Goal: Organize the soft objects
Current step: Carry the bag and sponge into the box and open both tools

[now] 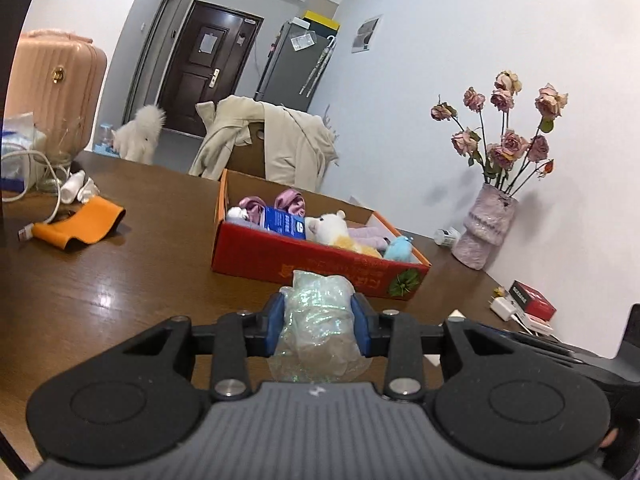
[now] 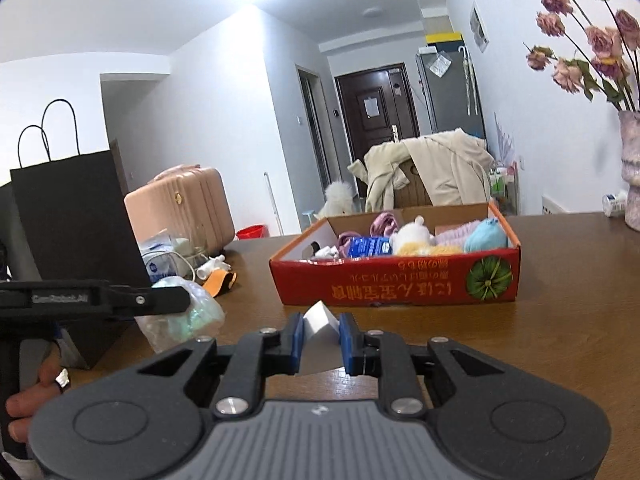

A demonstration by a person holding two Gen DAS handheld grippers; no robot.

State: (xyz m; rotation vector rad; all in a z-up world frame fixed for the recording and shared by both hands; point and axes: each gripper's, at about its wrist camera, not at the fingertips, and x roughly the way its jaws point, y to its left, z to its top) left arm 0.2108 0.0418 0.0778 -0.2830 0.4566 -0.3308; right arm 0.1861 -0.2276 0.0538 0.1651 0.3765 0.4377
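On the side of our left gripper [image 2: 168, 300], seen from the right wrist, we read faint raised lettering that looks like "GenRobot.AI", though it is blurred; the red box [image 2: 396, 284] carries a row of yellow Chinese characters that appear upside down from here, beside a green round fruit emblem, and we cannot make them out. In the left wrist view our left gripper [image 1: 319, 320] is clamped on a crinkled iridescent plastic bag [image 1: 320, 320], held just in front of the box's [image 1: 320, 262] near wall. Our right gripper [image 2: 322, 342] pinches a folded white paper piece [image 2: 318, 322] between its blue pads, above the wooden table [image 2: 560, 320]. Inside the box lie a white and yellow plush toy [image 2: 412, 236], a blue plush [image 2: 486, 234], a blue packet [image 2: 370, 246] with print too small to read, and pink scrunchies [image 1: 290, 200]. Only the right wrist view shows the black paper bag [image 2: 76, 216] and the person's hand [image 2: 28, 392] with a ring; only the left wrist view shows the orange pouch [image 1: 80, 226] and the red and black small box [image 1: 534, 300] near a white charger [image 1: 506, 308]. The pink vase [image 1: 484, 226] of dried roses shows whole in the left view
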